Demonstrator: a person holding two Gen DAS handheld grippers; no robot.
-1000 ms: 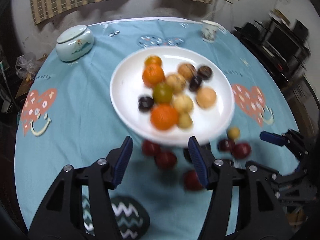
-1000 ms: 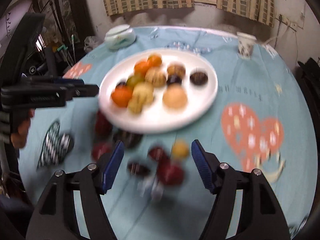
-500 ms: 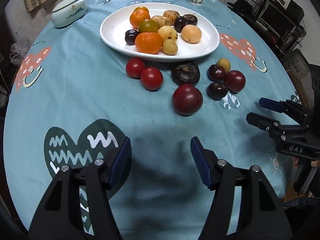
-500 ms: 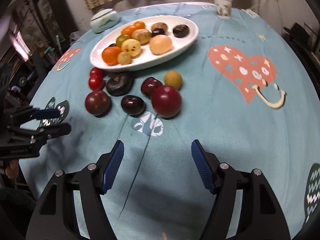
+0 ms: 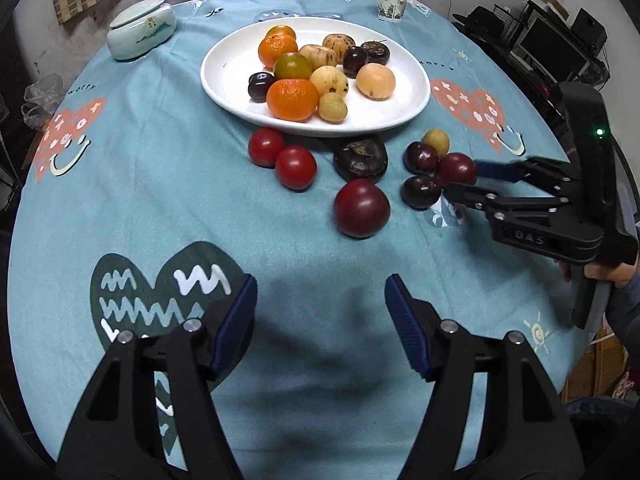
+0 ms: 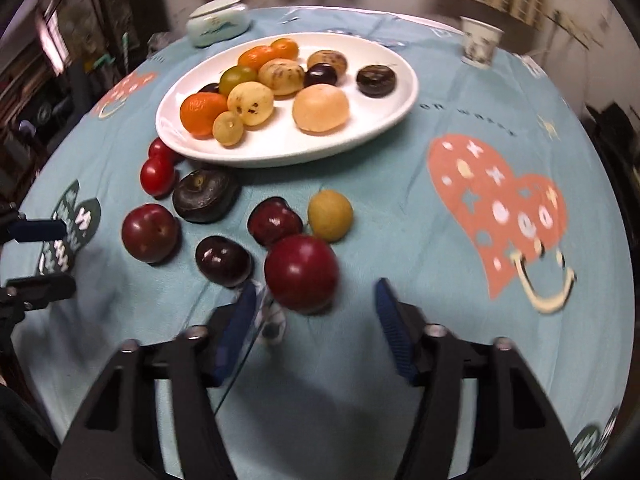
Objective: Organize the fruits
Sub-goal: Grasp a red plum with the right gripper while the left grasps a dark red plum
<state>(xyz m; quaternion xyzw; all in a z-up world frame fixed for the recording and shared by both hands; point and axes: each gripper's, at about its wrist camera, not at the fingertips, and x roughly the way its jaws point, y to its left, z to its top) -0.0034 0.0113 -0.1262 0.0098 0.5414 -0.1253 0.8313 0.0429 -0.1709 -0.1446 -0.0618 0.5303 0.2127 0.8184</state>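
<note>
Plum [image 6: 301, 274] now sits right at the spread-open right gripper [image 6: 316, 320], which has moved in; left gripper [image 5: 320, 320] open, empty.

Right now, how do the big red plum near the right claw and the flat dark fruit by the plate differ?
The red plum is round, glossy and deep red; the flat dark fruit is squat, dull and almost black. The red plum sits just ahead of the open right claw; the flat dark fruit lies farther off, close to the white plate. The dark fruit shows a stem dimple on top; the plum's top looks smooth. Both rest loose on the tablecloth.
</note>
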